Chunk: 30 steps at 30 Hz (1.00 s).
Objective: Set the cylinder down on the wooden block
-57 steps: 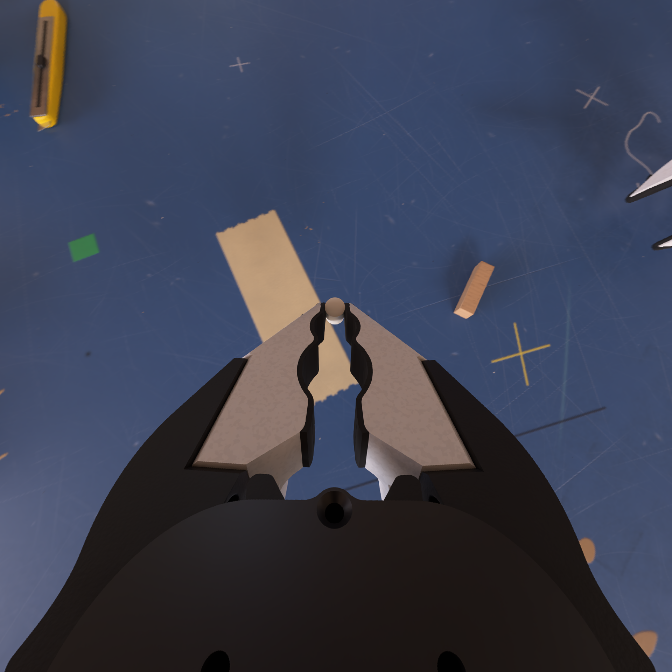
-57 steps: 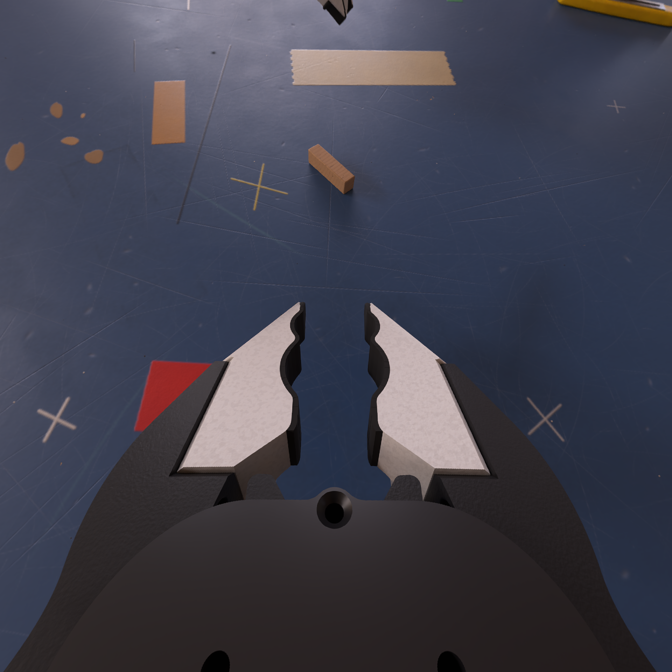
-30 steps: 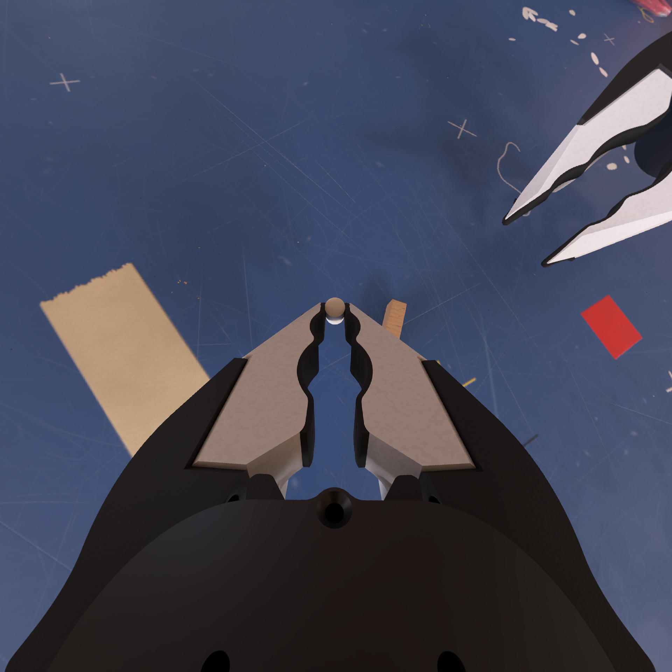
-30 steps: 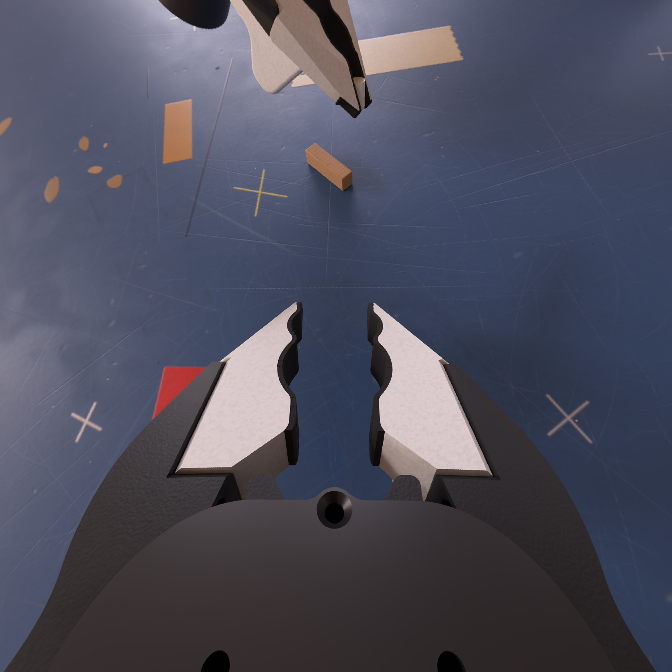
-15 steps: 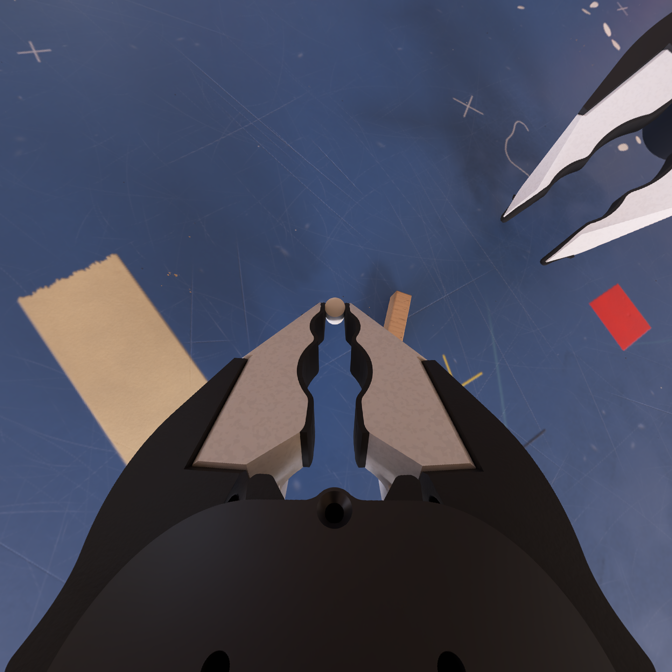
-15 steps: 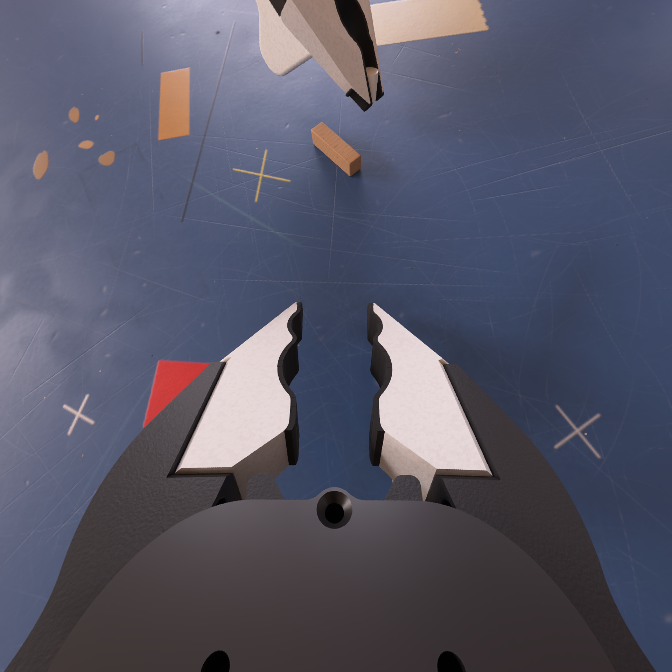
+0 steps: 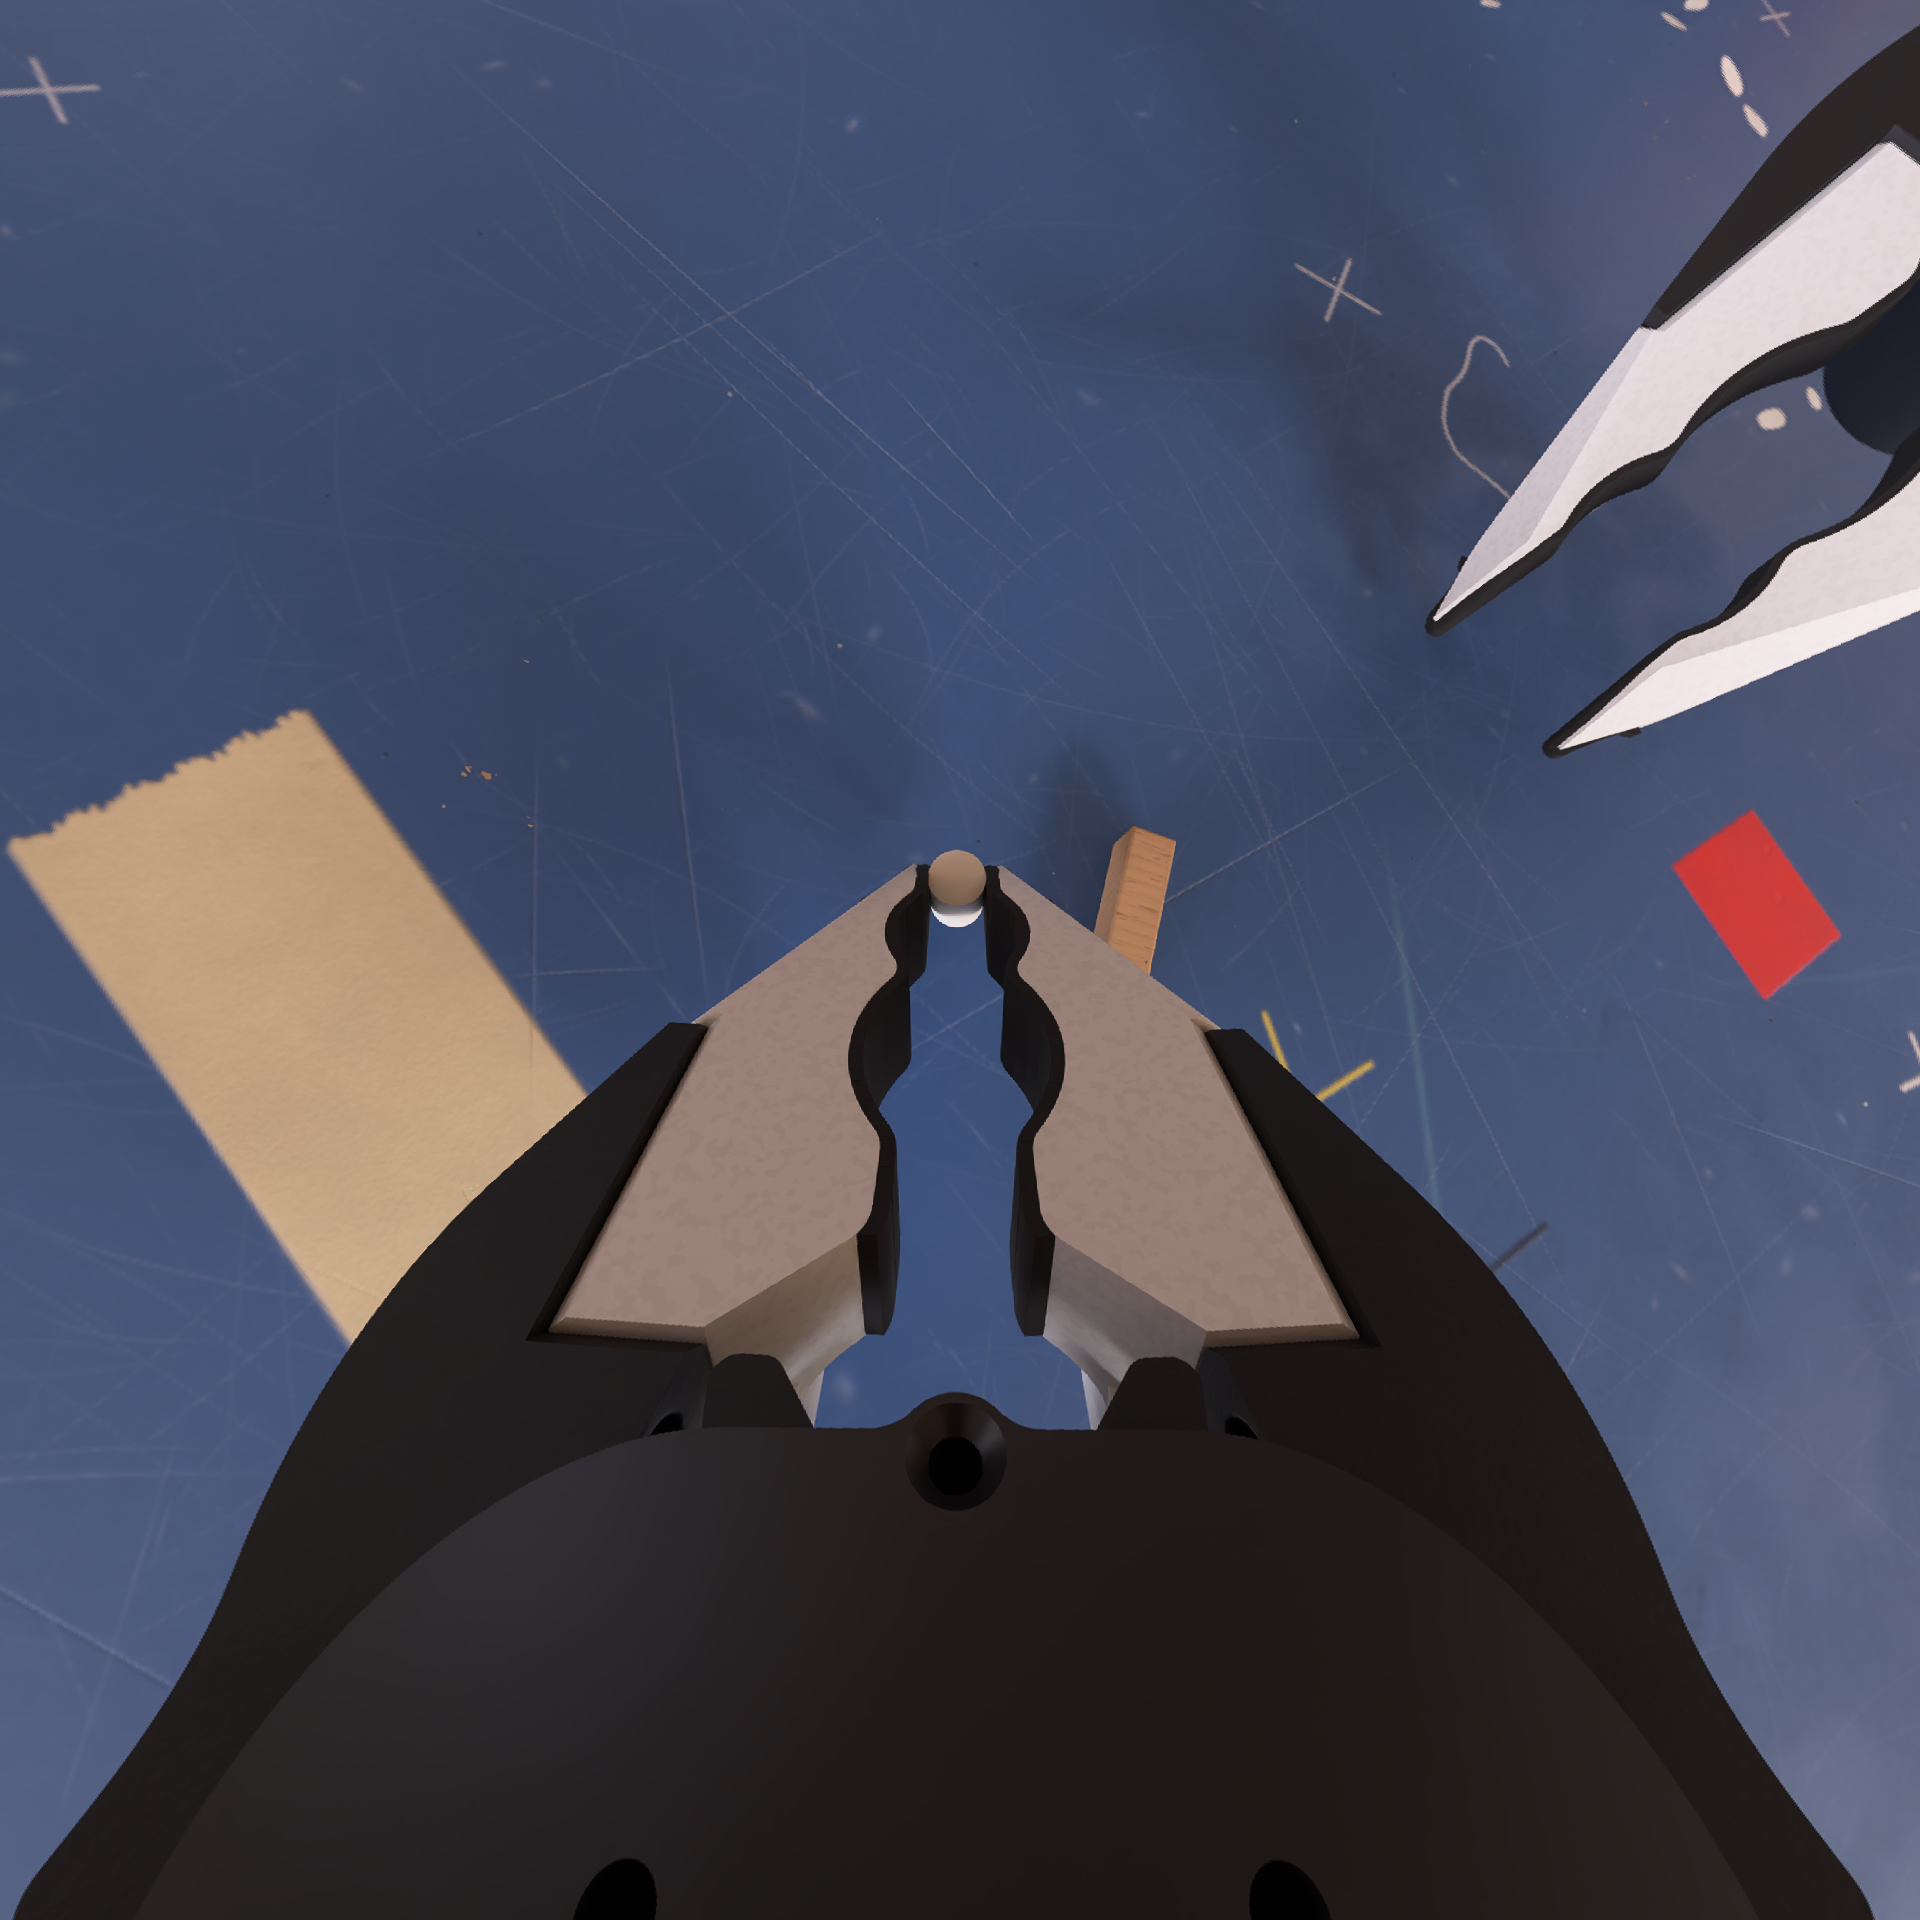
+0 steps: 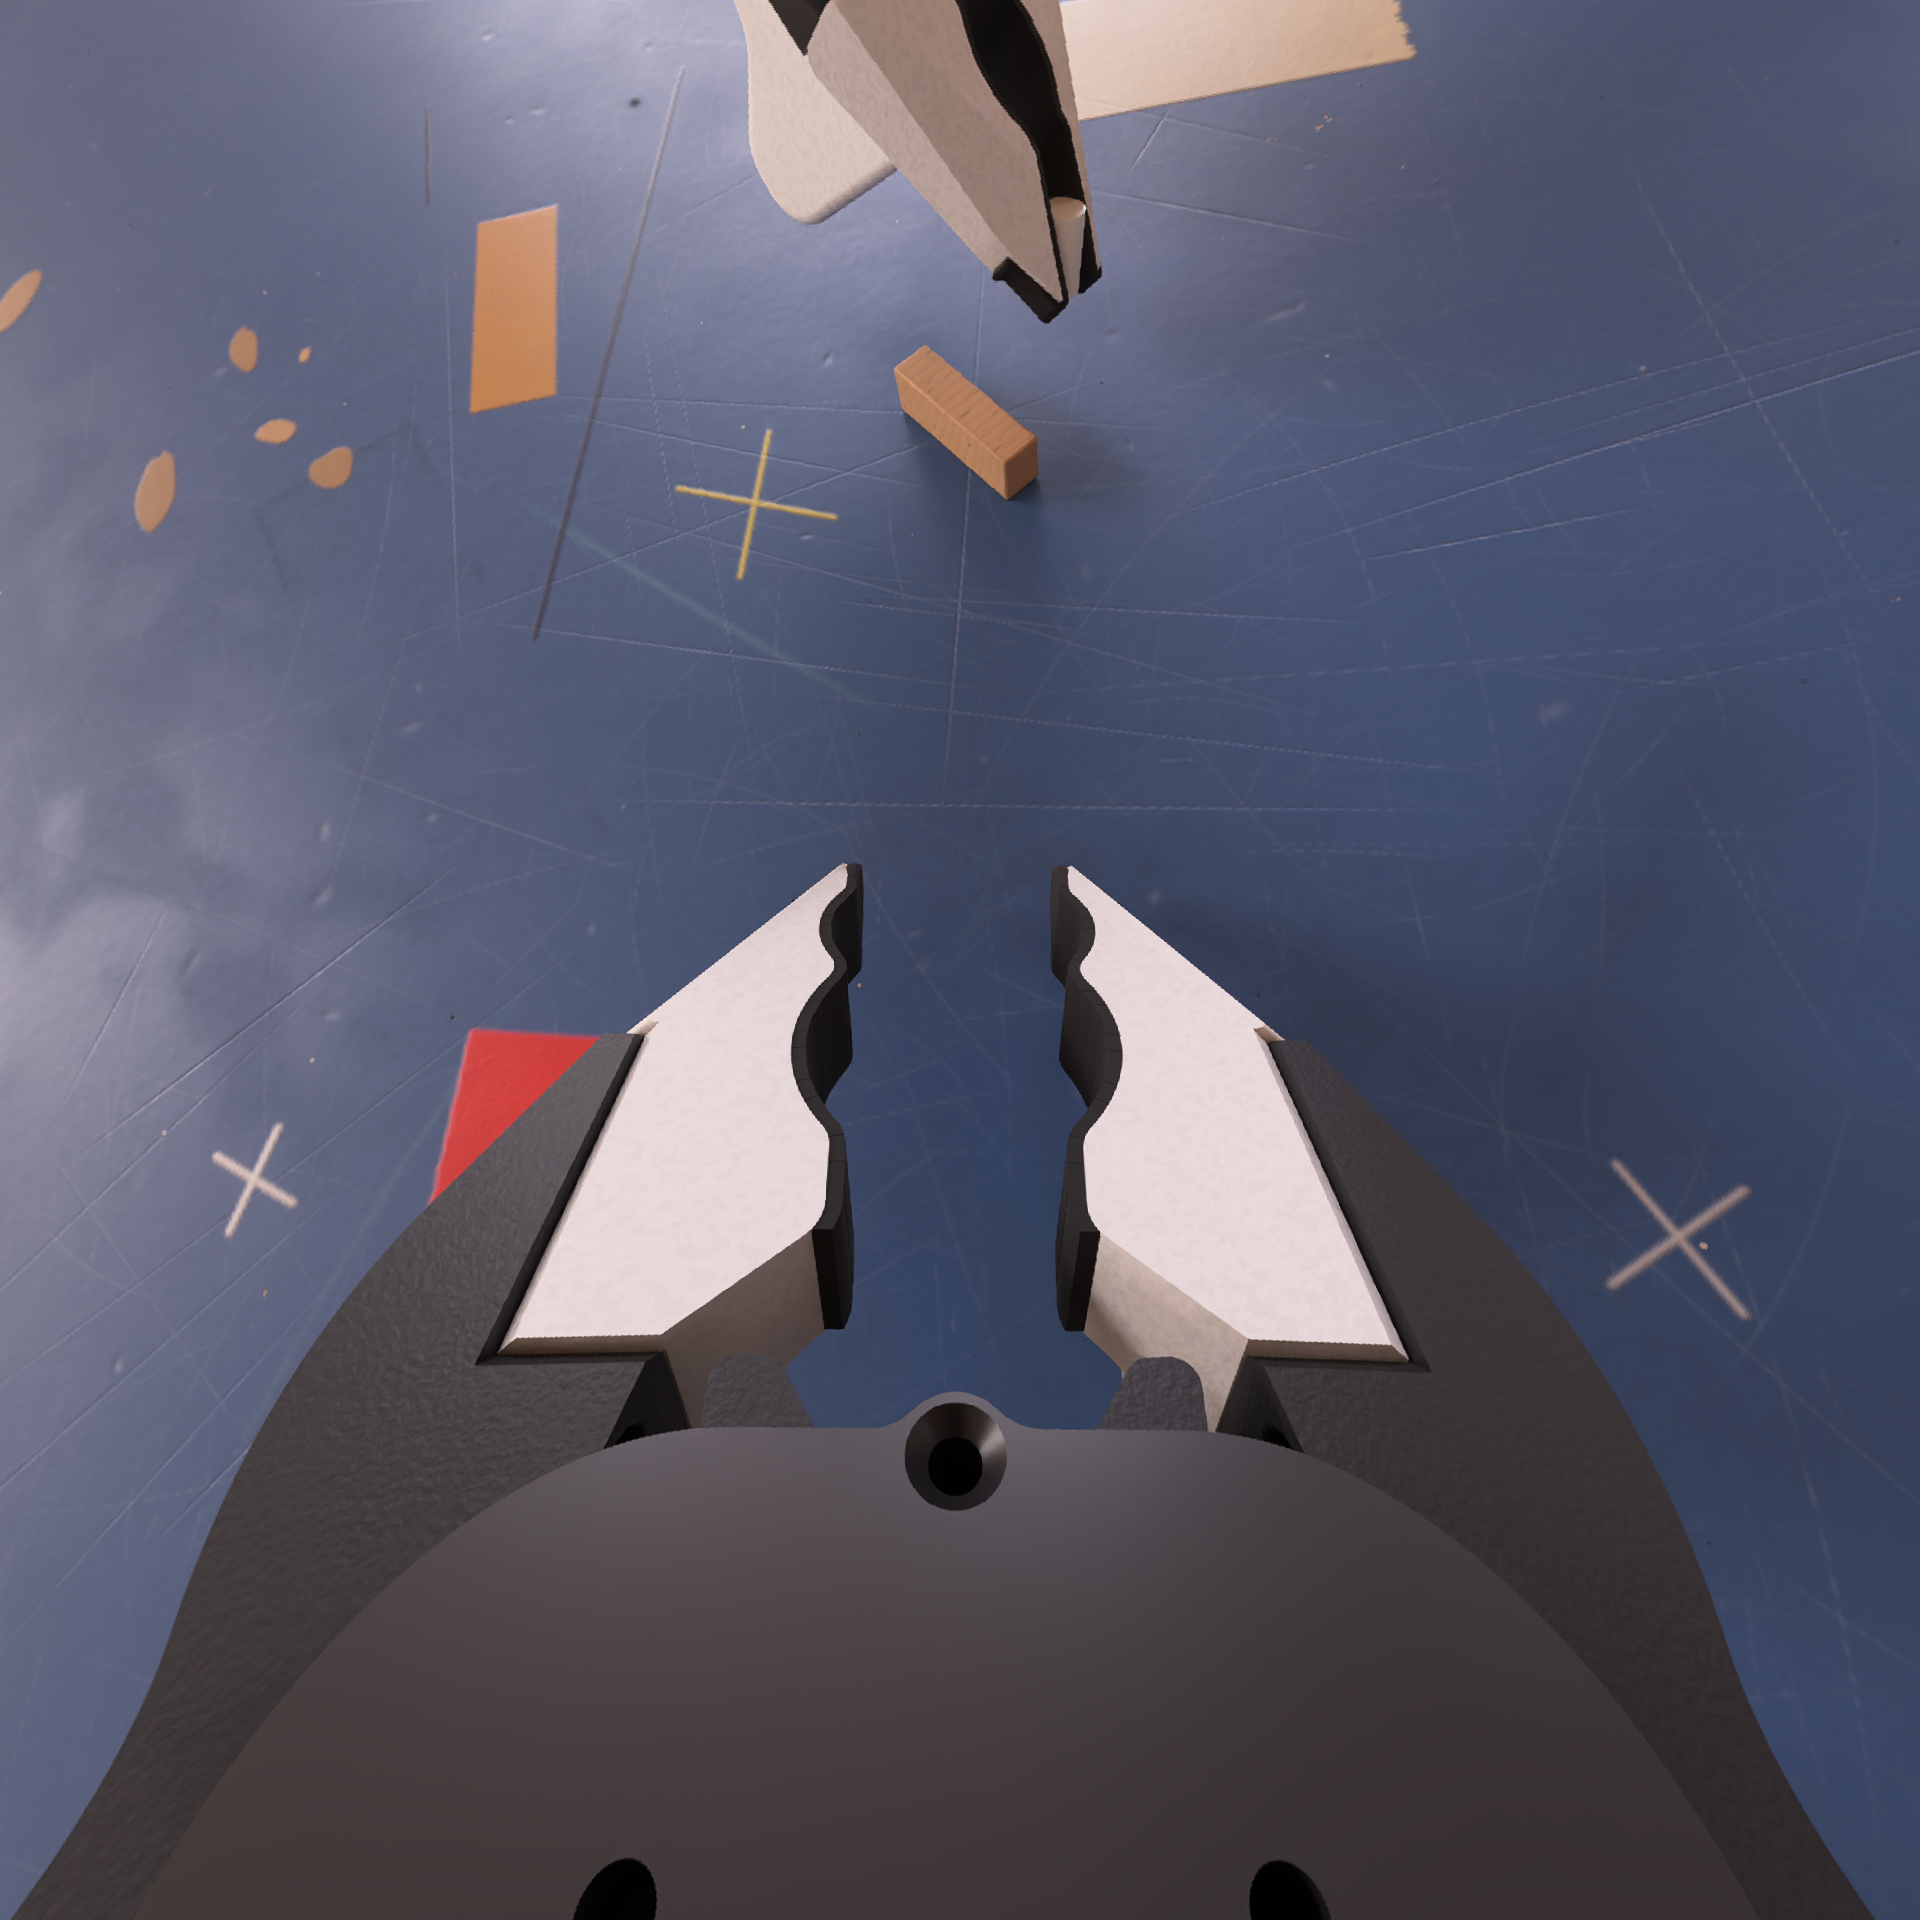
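Observation:
My left gripper (image 7: 956,878) is shut on a small tan cylinder (image 7: 956,878), pinched at the fingertips and seen end-on. The wooden block (image 7: 1136,896) lies on the blue mat just right of those tips, partly behind my right finger. In the right wrist view the left gripper (image 8: 1055,281) hangs above the block (image 8: 966,421) with the cylinder (image 8: 1067,223) between its tips, clear of the block's top. My right gripper (image 8: 956,883) is open and empty, well short of the block; it also shows in the left wrist view (image 7: 1496,681).
The blue scratched mat (image 8: 1351,675) carries flat marks: a tan tape strip (image 7: 281,997), a red patch (image 7: 1756,904), a yellow cross (image 8: 756,506), an orange rectangle (image 8: 514,307) and white crosses (image 8: 1678,1236).
My left gripper has travelled right with the cylinder, from over the tape strip to above the block. The right gripper has stayed open and edged slightly nearer the block.

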### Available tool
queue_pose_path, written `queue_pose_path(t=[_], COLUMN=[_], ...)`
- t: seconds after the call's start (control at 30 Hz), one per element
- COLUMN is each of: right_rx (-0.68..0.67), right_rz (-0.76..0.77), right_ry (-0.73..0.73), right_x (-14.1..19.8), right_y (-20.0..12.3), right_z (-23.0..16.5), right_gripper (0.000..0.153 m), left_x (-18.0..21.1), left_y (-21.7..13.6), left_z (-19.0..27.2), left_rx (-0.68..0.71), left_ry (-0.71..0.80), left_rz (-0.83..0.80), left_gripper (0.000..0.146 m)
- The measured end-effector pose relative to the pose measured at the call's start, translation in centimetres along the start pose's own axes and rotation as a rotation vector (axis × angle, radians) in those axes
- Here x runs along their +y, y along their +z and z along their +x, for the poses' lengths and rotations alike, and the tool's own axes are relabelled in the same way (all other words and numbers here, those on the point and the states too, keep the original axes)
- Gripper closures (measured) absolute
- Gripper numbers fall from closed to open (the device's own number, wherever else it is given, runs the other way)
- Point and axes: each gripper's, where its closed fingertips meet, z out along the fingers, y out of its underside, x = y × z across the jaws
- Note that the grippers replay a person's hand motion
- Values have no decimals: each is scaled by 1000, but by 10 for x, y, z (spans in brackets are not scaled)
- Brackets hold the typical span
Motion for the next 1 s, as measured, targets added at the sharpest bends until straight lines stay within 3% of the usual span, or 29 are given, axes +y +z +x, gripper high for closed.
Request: queue_pose_path(t=[0.47, 0.73, 1.0], right_rx=[-1, 27, 16], right_rz=[-4, -11, -9], right_ry=[-1, -33, -20], right_x=[1, 1, 1], right_y=[0, 1, 0], right_z=[0, -1, -1], right_gripper=[116, 115, 115], left_x=[0, 2, 7], left_y=[0, 1, 4], left_z=[2, 31, 41], left_rx=[21, 169, 211], left_ry=[-7, 100, 143], left_rz=[0, -11, -51], left_gripper=[137, 137, 136])
